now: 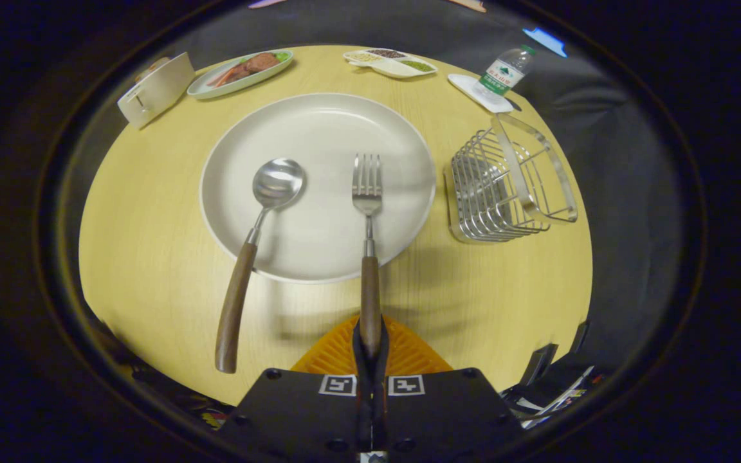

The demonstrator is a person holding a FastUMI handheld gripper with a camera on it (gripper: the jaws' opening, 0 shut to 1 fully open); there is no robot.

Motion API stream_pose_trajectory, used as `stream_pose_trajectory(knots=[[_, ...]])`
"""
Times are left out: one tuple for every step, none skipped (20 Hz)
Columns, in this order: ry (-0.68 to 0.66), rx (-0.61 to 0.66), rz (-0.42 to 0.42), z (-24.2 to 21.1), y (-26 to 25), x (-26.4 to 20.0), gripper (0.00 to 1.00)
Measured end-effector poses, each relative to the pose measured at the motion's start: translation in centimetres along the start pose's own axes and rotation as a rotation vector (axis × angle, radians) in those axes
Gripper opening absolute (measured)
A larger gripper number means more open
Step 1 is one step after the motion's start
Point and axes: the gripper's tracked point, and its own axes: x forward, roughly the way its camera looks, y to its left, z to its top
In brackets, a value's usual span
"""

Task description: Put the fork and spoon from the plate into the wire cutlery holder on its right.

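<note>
A round table point(152, 257) with a pale yellow wood-grain top carries everything. At its centre sits 1 large white plate point(319, 135). Right of centre stands the wire cutlery holder point(505, 186), apart from the plate. Along the upper edge lie 1 oval dish of food point(240, 72) at upper left, 1 white divided tray point(391, 63) at top centre, and a small white box point(155, 90) at far upper left, possibly a napkin holder. At upper right, 1 water bottle point(504, 74) rests on a white coaster point(467, 87).
</note>
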Motion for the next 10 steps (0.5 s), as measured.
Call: stream_pose_trajectory(knots=[[-0.009,0.009,0.001,0.0,-0.2,-0.2,0.04],[-0.014,0.015,0.001,0.1,-0.4,-0.5,0.04],[-0.023,0.022,-0.003,0.2,-0.6,-0.9,0.04],[-0.033,0.027,-0.002,0.2,-0.9,-1.3,0.04],[-0.044,0.033,-0.001,0.4,-1.1,-1.8,0.04],[-0.059,0.038,-0.003,0.6,-1.4,-2.3,0.04],[-0.071,0.041,-0.003,0.8,-1.7,-2.9,0.04],[-0.085,0.047,-0.005,1.0,-2.0,-3.5,0.04],[-0.096,0.051,-0.007,1.2,-2.4,-4.1,0.04],[-0.108,0.053,-0.009,1.4,-2.8,-4.7,0.04]])
